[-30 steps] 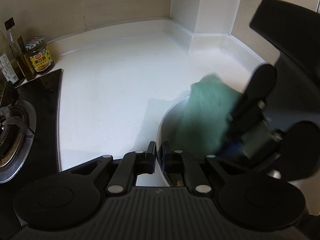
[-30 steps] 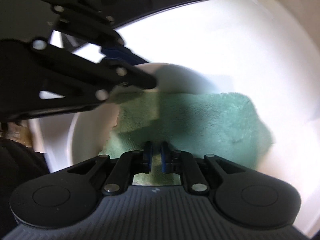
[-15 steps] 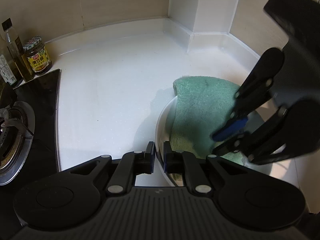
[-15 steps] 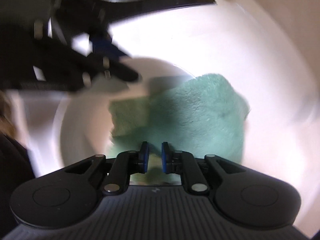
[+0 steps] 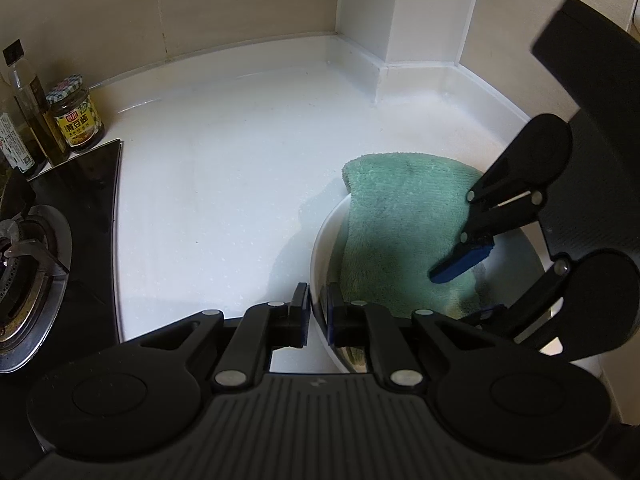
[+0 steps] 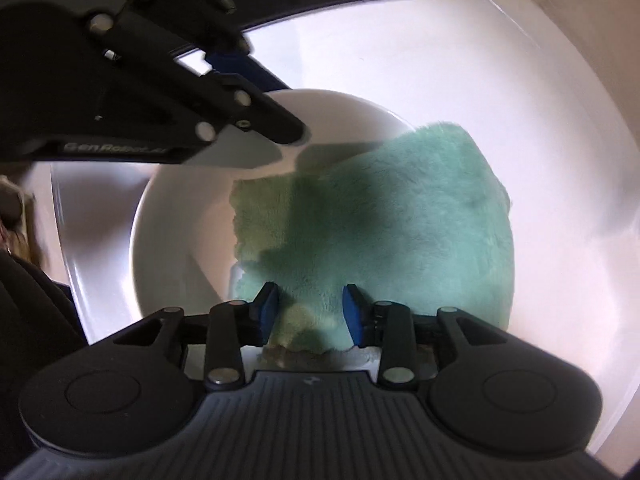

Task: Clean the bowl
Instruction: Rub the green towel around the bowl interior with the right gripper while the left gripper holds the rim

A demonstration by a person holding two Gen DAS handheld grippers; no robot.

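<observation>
In the left wrist view, the left gripper (image 5: 318, 312) is clenched on the near rim of the white bowl (image 5: 320, 240), one finger outside the wall and one inside, likely to steady it on the white countertop (image 5: 224, 168) while it is wiped. A green towel (image 5: 400, 216) lies in the bowl and hangs over its far rim. The right gripper (image 5: 468, 284) reaches in from the right with its fingers spread, the upper blue pad resting on the towel; its lower finger is mostly hidden behind the left gripper's body, as is the bowl's near right part. A gas burner (image 5: 24, 280), a sauce jar (image 5: 78, 116) and an oil bottle (image 5: 34, 104) sit well apart at the left edge.

In the right wrist view, the right gripper (image 6: 310, 312) stands released, its pads parted with the towel (image 6: 400, 220) bunched between them but not pinched. The towel covers the bowl's (image 6: 180, 220) right half and spills over the rim onto the counter. The left gripper (image 6: 280, 120) crosses the upper left, holding the far rim. Whether the towel-covered bowl surface is clean cannot be made out.
</observation>
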